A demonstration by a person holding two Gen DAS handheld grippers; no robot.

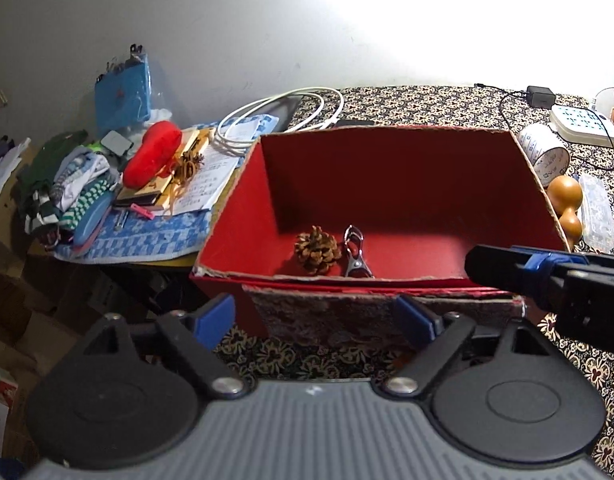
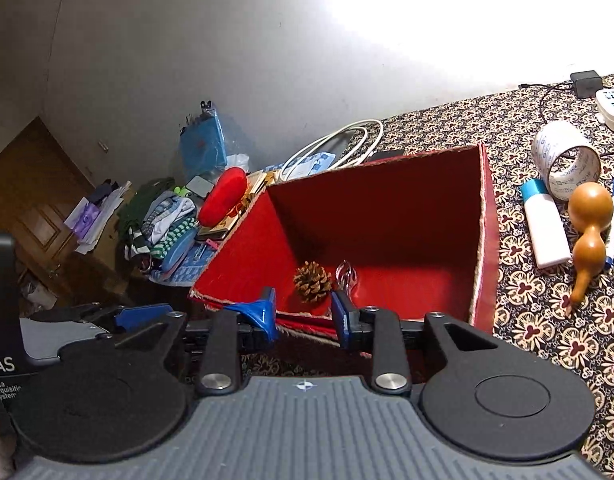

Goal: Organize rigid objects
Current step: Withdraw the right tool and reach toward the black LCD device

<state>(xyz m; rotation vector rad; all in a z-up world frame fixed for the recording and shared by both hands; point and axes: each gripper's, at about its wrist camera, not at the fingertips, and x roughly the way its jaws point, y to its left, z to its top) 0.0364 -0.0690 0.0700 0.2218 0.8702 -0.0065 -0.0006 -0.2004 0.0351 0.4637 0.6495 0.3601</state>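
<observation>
A red box (image 1: pixel 387 280) stands open on the patterned cloth. On its floor near the front wall lie a brown pine cone (image 1: pixel 317 249) and a metal clip (image 1: pixel 357 254), side by side; the right wrist view shows them too, the pine cone (image 2: pixel 312 281) and the clip (image 2: pixel 346 276). My left gripper (image 1: pixel 317 320) hangs open in front of the box's near wall with nothing between its blue fingers. My right gripper (image 2: pixel 303 314) is open and empty at the front rim of the box (image 2: pixel 485 240). It enters the left wrist view from the right, the right gripper (image 1: pixel 491 270).
Right of the box lie a wooden gourd (image 2: pixel 589 236), a white bottle (image 2: pixel 545 228), a tape roll (image 2: pixel 567 160) and a power strip (image 1: pixel 583 122). To the left a side table holds folded clothes (image 1: pixel 83 188), a red pouch (image 1: pixel 153 152), papers and a white cable (image 1: pixel 283 116).
</observation>
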